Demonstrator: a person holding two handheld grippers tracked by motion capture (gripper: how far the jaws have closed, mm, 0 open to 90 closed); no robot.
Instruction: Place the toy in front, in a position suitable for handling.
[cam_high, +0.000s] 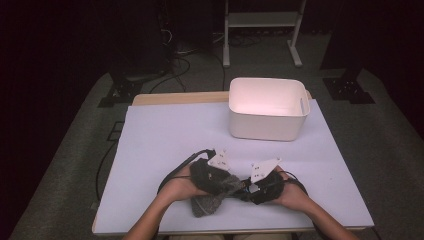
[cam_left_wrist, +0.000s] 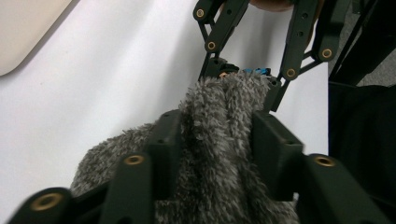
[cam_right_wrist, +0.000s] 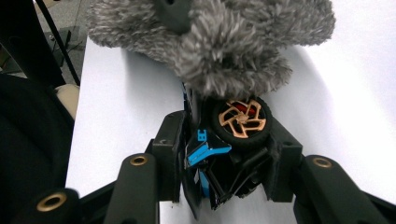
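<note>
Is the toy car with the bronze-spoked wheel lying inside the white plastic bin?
No, the toy car sits between the right gripper jaws, over the white table.

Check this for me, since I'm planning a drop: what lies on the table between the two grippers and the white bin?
Nothing: the high view shows bare white table between the bin and both grippers, left and right.

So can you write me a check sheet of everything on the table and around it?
Surface: white table, bare apart from the items below.
Job's things: fluffy grey cloth; toy car with a gold wheel, partly under the cloth.
Clutter: empty white bin at the far side.
Grippers: left gripper has the cloth between its fingers; right gripper grips the toy car.
Cables: black cable trails from the left gripper.
Surroundings: grey floor, white stand.
</note>
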